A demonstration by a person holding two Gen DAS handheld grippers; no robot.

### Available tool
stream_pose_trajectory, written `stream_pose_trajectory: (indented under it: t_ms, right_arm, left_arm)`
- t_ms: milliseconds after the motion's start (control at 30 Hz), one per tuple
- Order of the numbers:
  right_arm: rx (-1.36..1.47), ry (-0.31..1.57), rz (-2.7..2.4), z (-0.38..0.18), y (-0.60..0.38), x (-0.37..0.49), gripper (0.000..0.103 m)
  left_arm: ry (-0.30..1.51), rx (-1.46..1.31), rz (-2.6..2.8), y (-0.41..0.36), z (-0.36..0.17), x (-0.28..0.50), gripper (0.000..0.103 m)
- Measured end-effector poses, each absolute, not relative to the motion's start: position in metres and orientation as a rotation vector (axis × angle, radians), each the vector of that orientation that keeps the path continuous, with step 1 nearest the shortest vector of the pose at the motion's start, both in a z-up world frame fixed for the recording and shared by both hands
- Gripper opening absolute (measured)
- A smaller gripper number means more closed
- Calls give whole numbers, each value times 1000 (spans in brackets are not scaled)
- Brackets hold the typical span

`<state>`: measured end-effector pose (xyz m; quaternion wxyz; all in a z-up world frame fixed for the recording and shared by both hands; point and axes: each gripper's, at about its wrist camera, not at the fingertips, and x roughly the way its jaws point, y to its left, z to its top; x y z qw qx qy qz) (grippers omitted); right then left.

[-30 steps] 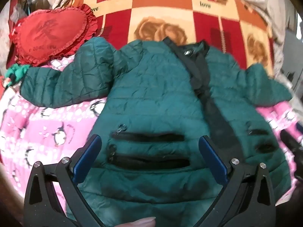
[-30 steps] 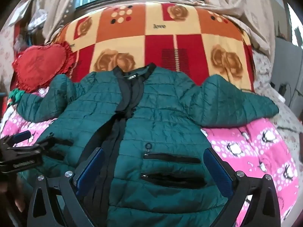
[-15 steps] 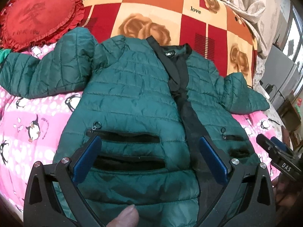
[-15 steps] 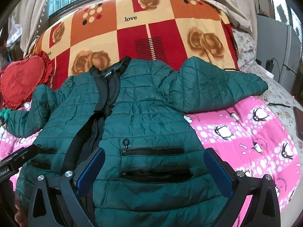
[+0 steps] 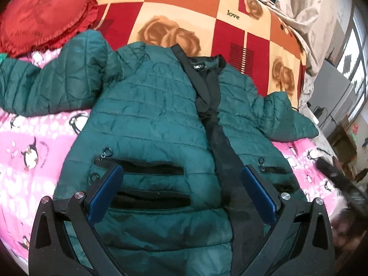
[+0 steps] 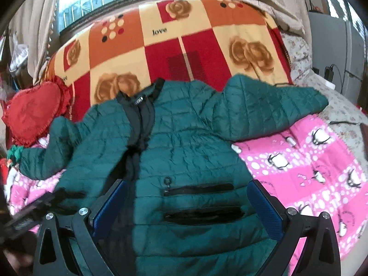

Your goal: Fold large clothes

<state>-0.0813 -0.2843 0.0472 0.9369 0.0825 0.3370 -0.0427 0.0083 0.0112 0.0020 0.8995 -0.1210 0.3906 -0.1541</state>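
Left wrist view: both tongs, left tongs (image 5: 181, 188) and right tongs (image 6: 187, 204), gape wide and empty above the flat green jacket (image 5: 149, 119), so folding likely starts by gripping a sleeve beyond them.

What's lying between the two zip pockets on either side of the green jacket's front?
The jacket's black front placket runs down between the left pockets and the right pocket, seen in the left wrist view.

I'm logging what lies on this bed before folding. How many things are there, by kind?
Jackets: 1, green quilted jacket
Cushions: 1, red heart cushion
Blankets: 2, rose-check blanket and pink penguin blanket
Total: 4
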Motion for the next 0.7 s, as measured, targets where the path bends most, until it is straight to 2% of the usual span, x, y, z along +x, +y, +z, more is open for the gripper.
stream_pose_trajectory:
  t_ms: [167,300,500,700]
  right_arm:
    - [170,635,-99,80,-277,-95,103]
    - [228,595,-73,84,-268,-93,103]
    - [149,499,-84,65,-248,-93,103]
    - [189,580,-43,35,-259,-78,103]
  left_arm:
    - [796,-232,-289,11,5,4,102]
    - [766,-209,-236,12,8,0,103]
    - [760,-172,-187,10,6,-2,103]
    - [764,-163,-192,4,4,-4,102]
